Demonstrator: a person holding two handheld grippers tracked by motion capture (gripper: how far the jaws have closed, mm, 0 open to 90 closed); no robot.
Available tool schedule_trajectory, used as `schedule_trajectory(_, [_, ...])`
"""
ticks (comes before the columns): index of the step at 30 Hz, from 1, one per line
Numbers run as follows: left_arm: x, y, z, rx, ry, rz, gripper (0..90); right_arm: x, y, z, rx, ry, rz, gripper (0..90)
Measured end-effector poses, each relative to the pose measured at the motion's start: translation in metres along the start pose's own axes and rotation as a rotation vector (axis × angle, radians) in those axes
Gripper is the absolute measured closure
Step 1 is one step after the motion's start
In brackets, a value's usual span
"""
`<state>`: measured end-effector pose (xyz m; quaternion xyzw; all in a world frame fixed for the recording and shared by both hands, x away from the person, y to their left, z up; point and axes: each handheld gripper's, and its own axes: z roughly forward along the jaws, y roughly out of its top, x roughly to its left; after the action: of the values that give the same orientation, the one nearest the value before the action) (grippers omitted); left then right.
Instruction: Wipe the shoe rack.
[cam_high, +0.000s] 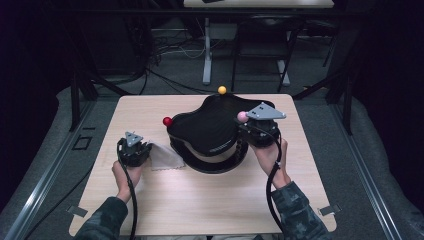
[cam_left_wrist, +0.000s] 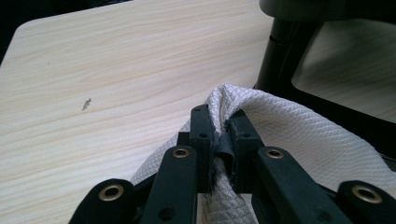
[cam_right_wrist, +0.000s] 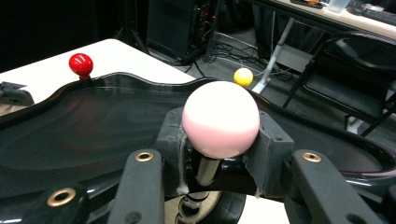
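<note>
White waffle-weave cloth (cam_left_wrist: 299, 140) sits pinched in your left gripper (cam_left_wrist: 219, 135): the jaws are together on a raised fold of it, and the fabric bunches up between the pads while the rest drapes off to one side. From the high view the cloth (cam_high: 165, 156) lies on the wooden table (cam_high: 200, 200), just beside the left edge of the black tray (cam_high: 210, 127), one corner reaching toward the tray's base. Your left gripper (cam_high: 142, 150) is low over the tabletop at the cloth's near edge.

Your right gripper (cam_right_wrist: 219, 140) is clamped on the pink ball knob (cam_right_wrist: 220, 119) at the tray's right rim; both pads press against the ball's lower half, above its dark stem. In the high view that gripper (cam_high: 248, 125) is at the tray's right side, with the pink ball knob (cam_high: 242, 116) just showing beside it.

Red ball knob (cam_high: 167, 121) stands at the tray's left rim, yellow ball knob (cam_high: 222, 90) at its far rim. The tray is on a curved black stand (cam_high: 210, 162) near the table's middle.
</note>
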<state>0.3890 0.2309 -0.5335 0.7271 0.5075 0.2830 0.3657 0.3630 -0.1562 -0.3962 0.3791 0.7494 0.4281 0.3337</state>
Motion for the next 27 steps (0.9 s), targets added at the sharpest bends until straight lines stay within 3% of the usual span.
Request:
schedule_trajectory(13, [0.007, -0.004, -0.009, -0.007, -0.003, -0.018, 82.6, -0.020, -0.005, 0.001, -0.039, 0.150, -0.019, 61.1])
schedule_trajectory(27, [0.015, -0.006, -0.020, -0.023, 0.003, -0.033, 82.6, -0.025, -0.006, 0.002, -0.052, 0.243, -0.031, 61.1])
